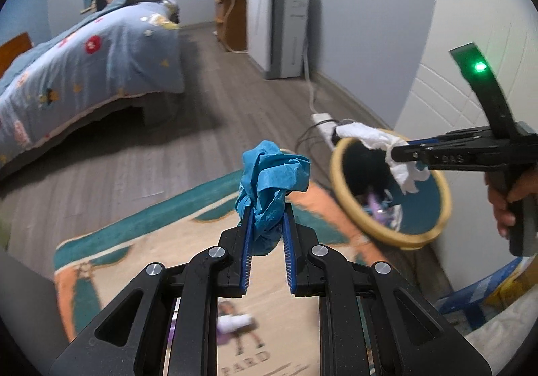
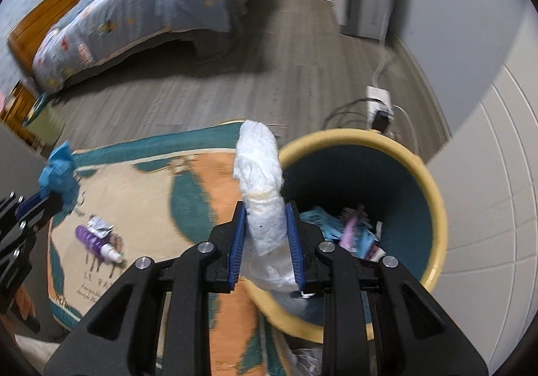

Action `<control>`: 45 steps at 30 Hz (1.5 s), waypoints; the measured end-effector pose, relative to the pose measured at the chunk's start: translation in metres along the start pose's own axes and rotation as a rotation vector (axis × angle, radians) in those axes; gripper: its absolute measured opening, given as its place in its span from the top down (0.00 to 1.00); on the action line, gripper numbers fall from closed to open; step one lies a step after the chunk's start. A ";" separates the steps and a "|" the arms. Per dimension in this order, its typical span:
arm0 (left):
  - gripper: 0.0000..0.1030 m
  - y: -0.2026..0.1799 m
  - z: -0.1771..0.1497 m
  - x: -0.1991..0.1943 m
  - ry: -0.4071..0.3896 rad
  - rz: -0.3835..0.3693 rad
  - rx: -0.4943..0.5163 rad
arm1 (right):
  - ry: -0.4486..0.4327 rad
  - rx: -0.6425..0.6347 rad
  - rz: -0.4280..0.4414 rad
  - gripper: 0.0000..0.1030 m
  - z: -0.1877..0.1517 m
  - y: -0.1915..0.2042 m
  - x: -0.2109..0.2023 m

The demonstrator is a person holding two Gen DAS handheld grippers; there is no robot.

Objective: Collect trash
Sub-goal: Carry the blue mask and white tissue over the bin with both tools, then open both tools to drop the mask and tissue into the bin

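With the right claw pinching the white tissue just at the rim of the bin and the left claw pinching the blue paper beside it over the rug, releasing early could drop either wad outside the bin.

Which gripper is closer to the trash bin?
Right. The right gripper, clamping white tissue, hangs over the bin's rim; the left gripper, clamping blue paper, sits above the rug beside it.
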State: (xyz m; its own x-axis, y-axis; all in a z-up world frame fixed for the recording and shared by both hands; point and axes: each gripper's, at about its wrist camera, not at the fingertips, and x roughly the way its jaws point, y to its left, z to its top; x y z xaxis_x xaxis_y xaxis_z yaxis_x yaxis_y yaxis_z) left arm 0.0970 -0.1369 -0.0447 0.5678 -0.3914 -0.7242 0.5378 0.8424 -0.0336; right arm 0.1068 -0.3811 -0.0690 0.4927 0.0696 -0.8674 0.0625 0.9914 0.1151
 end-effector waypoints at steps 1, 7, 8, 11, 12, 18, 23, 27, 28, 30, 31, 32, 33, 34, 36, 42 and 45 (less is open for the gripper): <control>0.83 -0.005 0.001 0.002 0.001 -0.006 0.005 | 0.002 0.014 -0.008 0.77 0.000 -0.007 0.001; 0.83 -0.044 0.006 0.026 0.033 -0.047 0.063 | 0.029 0.122 -0.040 0.77 -0.007 -0.058 0.011; 0.83 -0.049 0.007 0.029 0.038 -0.052 0.070 | 0.034 0.132 -0.044 0.77 -0.008 -0.064 0.012; 0.83 -0.067 0.008 0.041 0.056 -0.074 0.096 | 0.057 0.171 -0.065 0.77 -0.014 -0.084 0.019; 0.83 -0.073 0.009 0.045 0.062 -0.082 0.106 | 0.067 0.185 -0.070 0.77 -0.017 -0.090 0.022; 0.83 -0.108 0.005 0.067 0.102 -0.133 0.164 | 0.132 0.243 -0.099 0.77 -0.032 -0.122 0.040; 0.83 -0.130 0.005 0.086 0.131 -0.172 0.207 | 0.166 0.240 -0.113 0.77 -0.039 -0.128 0.047; 0.83 -0.145 0.004 0.100 0.150 -0.184 0.218 | 0.167 0.239 -0.118 0.77 -0.040 -0.132 0.047; 0.83 -0.147 0.004 0.102 0.155 -0.185 0.220 | 0.167 0.239 -0.120 0.77 -0.040 -0.133 0.047; 0.83 -0.152 0.003 0.111 0.170 -0.186 0.225 | 0.165 0.239 -0.123 0.77 -0.041 -0.135 0.047; 0.83 -0.153 0.002 0.113 0.177 -0.184 0.226 | 0.163 0.237 -0.124 0.77 -0.041 -0.135 0.047; 0.83 -0.154 0.001 0.116 0.182 -0.182 0.224 | 0.152 0.233 -0.122 0.77 -0.039 -0.134 0.046; 0.83 -0.155 0.000 0.118 0.189 -0.183 0.222 | 0.133 0.225 -0.118 0.76 -0.038 -0.133 0.045; 0.80 -0.156 -0.001 0.120 0.193 -0.183 0.221 | 0.111 0.215 -0.120 0.76 -0.036 -0.131 0.042; 0.73 -0.155 -0.002 0.121 0.194 -0.178 0.229 | 0.071 0.197 -0.129 0.75 -0.032 -0.127 0.036; 0.60 -0.147 0.000 0.117 0.181 -0.169 0.208 | -0.003 0.182 -0.147 0.75 -0.025 -0.123 0.024; 0.44 -0.143 0.001 0.112 0.169 -0.159 0.196 | -0.026 0.172 -0.160 0.69 -0.021 -0.121 0.020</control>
State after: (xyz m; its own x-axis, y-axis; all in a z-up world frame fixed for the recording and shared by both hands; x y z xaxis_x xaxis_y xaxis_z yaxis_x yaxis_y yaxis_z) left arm 0.0847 -0.3016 -0.1207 0.3637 -0.4317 -0.8254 0.7310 0.6815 -0.0343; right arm 0.0905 -0.4972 -0.1102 0.4868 -0.0915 -0.8687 0.2871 0.9560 0.0602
